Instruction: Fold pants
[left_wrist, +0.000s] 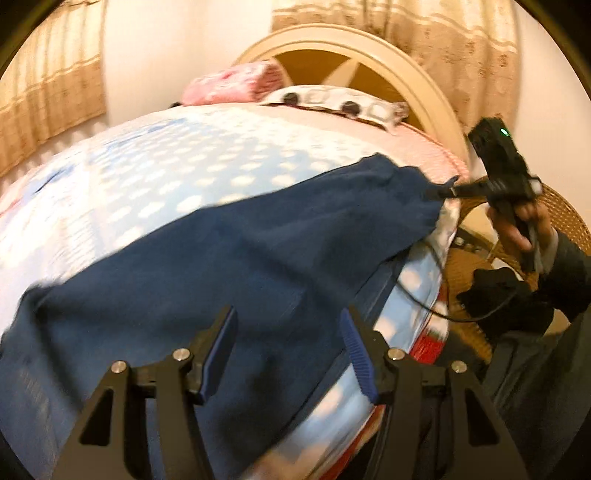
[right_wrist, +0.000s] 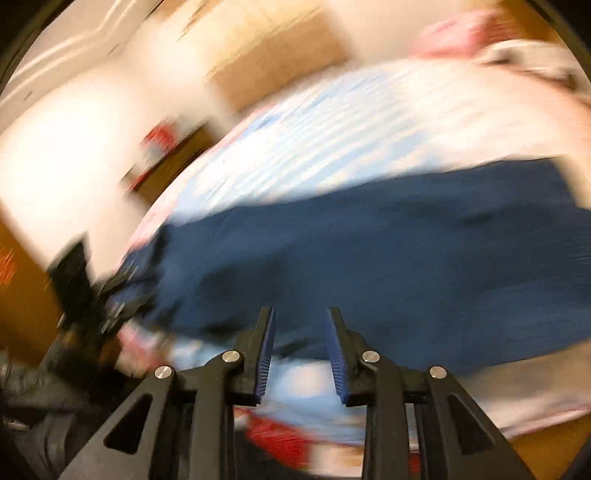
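Note:
Dark blue pants (left_wrist: 229, 258) lie stretched across a bed with a light blue, white-dotted cover (left_wrist: 155, 173). My left gripper (left_wrist: 288, 325) hovers over the near part of the pants, jaws wide apart, with no cloth pinched between the pads. In the left wrist view my right gripper (left_wrist: 441, 192), held by a hand (left_wrist: 524, 221), points its tips at the far end of the pants by the bed's edge. The blurred right wrist view shows the right gripper (right_wrist: 301, 317) with a gap between its blue pads and nothing in it, the pants (right_wrist: 369, 258) just beyond.
A curved cream headboard (left_wrist: 369, 48), a pink pillow (left_wrist: 232, 83) and a patterned pillow (left_wrist: 332, 99) sit at the far end. A wicker chair (left_wrist: 480, 258) and a black cable (left_wrist: 424, 302) are beside the bed's right edge. Curtains hang behind.

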